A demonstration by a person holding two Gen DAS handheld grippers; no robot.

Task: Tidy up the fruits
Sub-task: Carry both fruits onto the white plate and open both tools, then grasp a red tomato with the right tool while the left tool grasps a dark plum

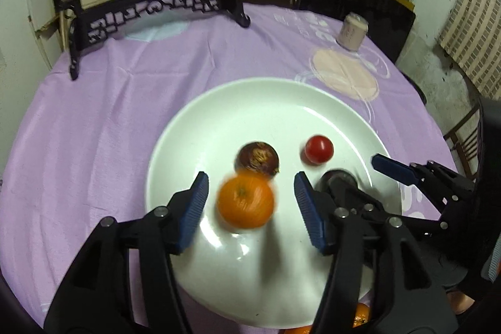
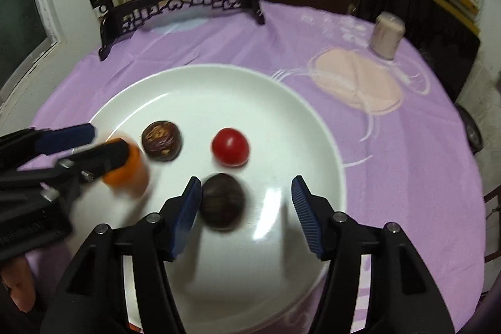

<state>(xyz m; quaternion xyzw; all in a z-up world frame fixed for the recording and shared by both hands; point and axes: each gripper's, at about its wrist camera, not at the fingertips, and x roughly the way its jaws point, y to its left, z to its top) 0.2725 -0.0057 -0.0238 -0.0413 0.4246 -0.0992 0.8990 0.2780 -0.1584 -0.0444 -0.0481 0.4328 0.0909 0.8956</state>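
The left gripper hangs over the near side of the plate with its blue fingers spread wide, and the orange sits between them, blurred, touching neither pad that I can make out. Just beyond the orange, and touching or nearly touching it, lies a dark brown fruit with a pale, rough patch on top. To its right, a little apart, is the red tomato. The right gripper is also spread wide over the plate's near side; a second dark fruit, smeared by blur, lies between its fingers, close against the left pad and well clear of the right one. From the left camera that fruit is mostly hidden behind the left gripper's own right finger, and the right gripper reaches in from the right edge. All four fruits rest on the white plate, which stands on a purple cloth over a round table. Near the table's far right edge a pale cup stands upside down. At the far left edge stands a black carved stand holding a round painted panel. At the bottom of the left view, more orange fruit peeks out past the plate's near rim.
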